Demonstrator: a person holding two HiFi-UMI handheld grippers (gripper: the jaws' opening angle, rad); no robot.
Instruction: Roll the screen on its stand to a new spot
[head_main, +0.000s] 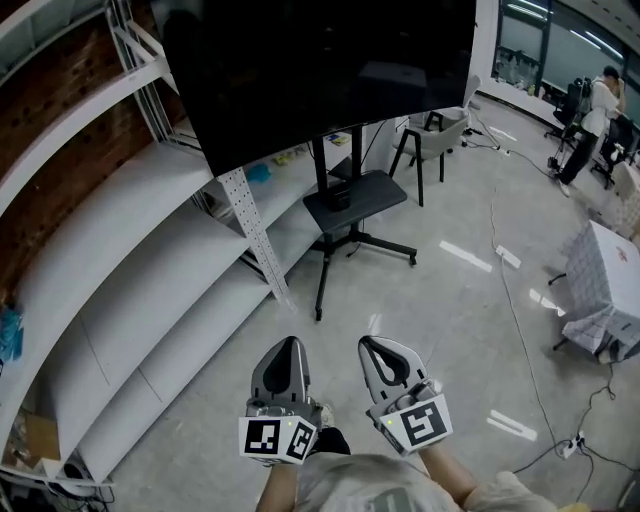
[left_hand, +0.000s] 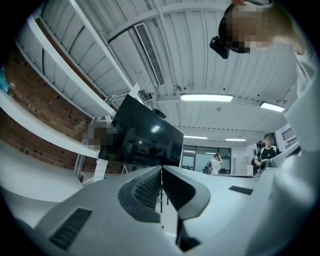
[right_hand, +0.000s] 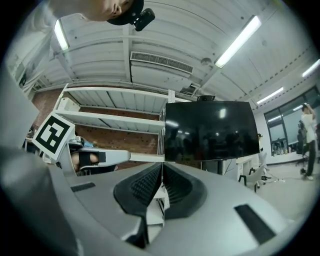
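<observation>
The large dark screen (head_main: 320, 70) sits high on its black stand (head_main: 325, 180), switched off and showing only ceiling-light reflections. Below the screen, a small black tray (head_main: 372, 192) is fixed to the stand's post, and the legs spread over the pale floor (head_main: 450, 320) on what look like casters, though they are too small to be sure. The left gripper (head_main: 291, 341) is held low in front of the screen, well apart from the stand, with its jaws pressed together and nothing between them. The right gripper (head_main: 366, 341) hangs just beside it, also well short of the stand, jaws likewise closed flat on each other and empty. Both point up toward the screen. To the left of the screen, white shelving (head_main: 150, 270) runs along a brick wall (head_main: 50, 90), and its nearest perforated upright stands close behind the screen's lower left corner. To the right of the screen and behind it is a white chair (head_main: 437, 135) on dark legs. A thin cable (head_main: 515, 320) trails across the floor to the right of the screen.
</observation>
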